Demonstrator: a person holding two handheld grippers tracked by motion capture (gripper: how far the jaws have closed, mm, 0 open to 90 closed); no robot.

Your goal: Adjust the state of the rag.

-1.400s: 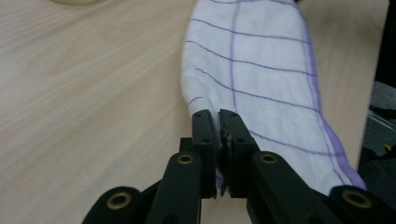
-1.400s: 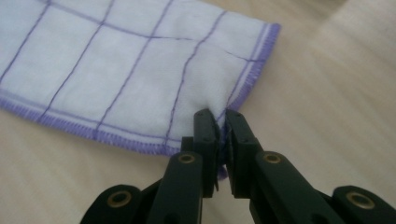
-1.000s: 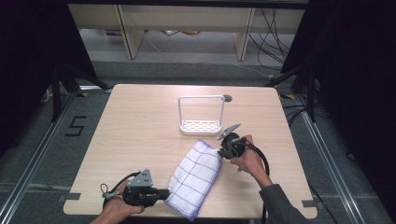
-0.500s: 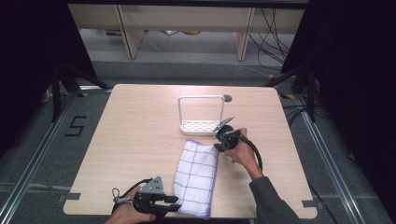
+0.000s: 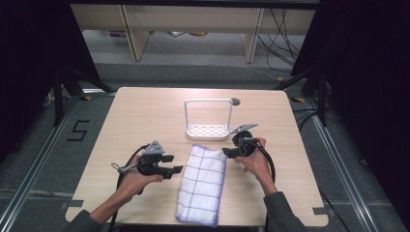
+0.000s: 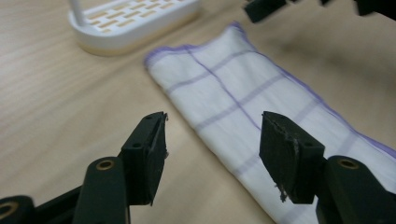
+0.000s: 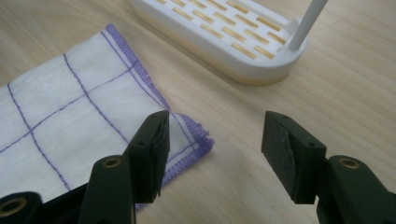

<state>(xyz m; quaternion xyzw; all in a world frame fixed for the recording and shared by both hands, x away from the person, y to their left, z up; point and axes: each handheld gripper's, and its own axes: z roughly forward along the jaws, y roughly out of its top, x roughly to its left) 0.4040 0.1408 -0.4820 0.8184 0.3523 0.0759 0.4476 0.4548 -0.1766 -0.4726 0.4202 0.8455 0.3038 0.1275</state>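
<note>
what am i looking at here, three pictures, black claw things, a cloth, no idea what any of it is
A person sits at a wooden table holding a hand tool in each hand, each ending in two black jaws. The wide picture comes from a camera above the table. The other two come from small cameras riding on each tool, looking out between its jaws.

A folded white cloth with purple lines lies flat on the table. Just beyond it stands a white slotted rack with a hoop handle.

The left gripper and the right gripper are both open, one at each side of the cloth. Neither holds anything.
</note>
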